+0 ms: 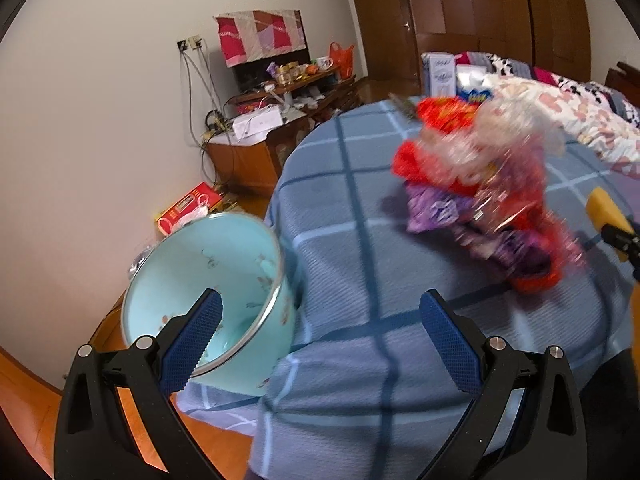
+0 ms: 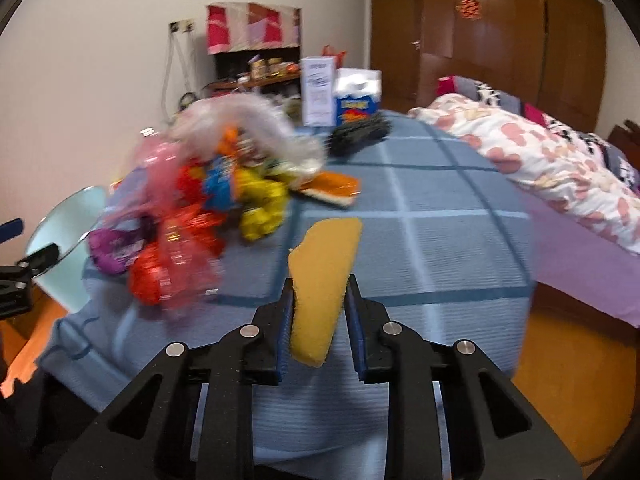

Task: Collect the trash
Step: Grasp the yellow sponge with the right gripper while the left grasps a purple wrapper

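Left gripper (image 1: 320, 316) angled downward, jaws spread wide, nothing between its pads. Right gripper (image 2: 318, 308) also angled downward, jaws nearly together, pads pressed on both sides of a yellow sponge (image 2: 324, 280).

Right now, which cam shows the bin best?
Left wrist: the bin sits beside the table edge, mouth tilted toward the camera, with its pale blue inside and rim visible behind one finger. Right wrist shows only a sliver at the left, behind the wrapper pile.
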Available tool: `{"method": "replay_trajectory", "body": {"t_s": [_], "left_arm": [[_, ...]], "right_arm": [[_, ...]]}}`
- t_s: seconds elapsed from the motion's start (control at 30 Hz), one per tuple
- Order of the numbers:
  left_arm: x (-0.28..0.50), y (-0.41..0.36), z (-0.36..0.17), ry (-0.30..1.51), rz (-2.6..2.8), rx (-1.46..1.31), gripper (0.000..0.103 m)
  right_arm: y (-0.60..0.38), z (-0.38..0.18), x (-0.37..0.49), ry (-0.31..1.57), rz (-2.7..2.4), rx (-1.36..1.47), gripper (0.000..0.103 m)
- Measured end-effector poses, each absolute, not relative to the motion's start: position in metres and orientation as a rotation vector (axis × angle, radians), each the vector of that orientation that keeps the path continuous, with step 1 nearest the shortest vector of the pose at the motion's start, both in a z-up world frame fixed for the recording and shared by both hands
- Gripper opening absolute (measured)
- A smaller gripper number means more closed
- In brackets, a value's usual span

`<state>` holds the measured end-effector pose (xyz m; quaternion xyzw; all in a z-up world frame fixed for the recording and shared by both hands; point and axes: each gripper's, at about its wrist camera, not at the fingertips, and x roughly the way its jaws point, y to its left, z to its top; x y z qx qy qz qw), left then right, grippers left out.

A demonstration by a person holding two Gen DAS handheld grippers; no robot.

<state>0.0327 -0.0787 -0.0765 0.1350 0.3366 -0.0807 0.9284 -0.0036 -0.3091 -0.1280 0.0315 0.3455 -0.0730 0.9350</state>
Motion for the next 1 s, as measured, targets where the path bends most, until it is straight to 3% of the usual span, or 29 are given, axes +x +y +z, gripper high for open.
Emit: {"method": "replay_trajectory", "body": {"t_s": [0.33,0.87,0.9,1.0], "left_arm": [[0.031,-0.137,-0.056,0.655,-0.247,0.262,0.097],[0.058,-0.132,-0.112,0.818,-0.268,0.297,0.097],[0.058,-0.132,-0.111,0.817,-0.273,0.294,0.095],[0.055,-0.136,-0.112,0.829,-0.335,0.279,0.077]], "right_arm": [[-0.329,-0.135,-0.011,0.684,-0.172,0.067,0.025],[-0.319,-0.145,-0.012,0.688,-0.138,0.057,0.025],[-0.318,-0.146,-0.012,0.687,-0.138,0.056,0.025],[-0.316,-0.147,-0.012,0.688,-0.133,0.052,0.025]]}}
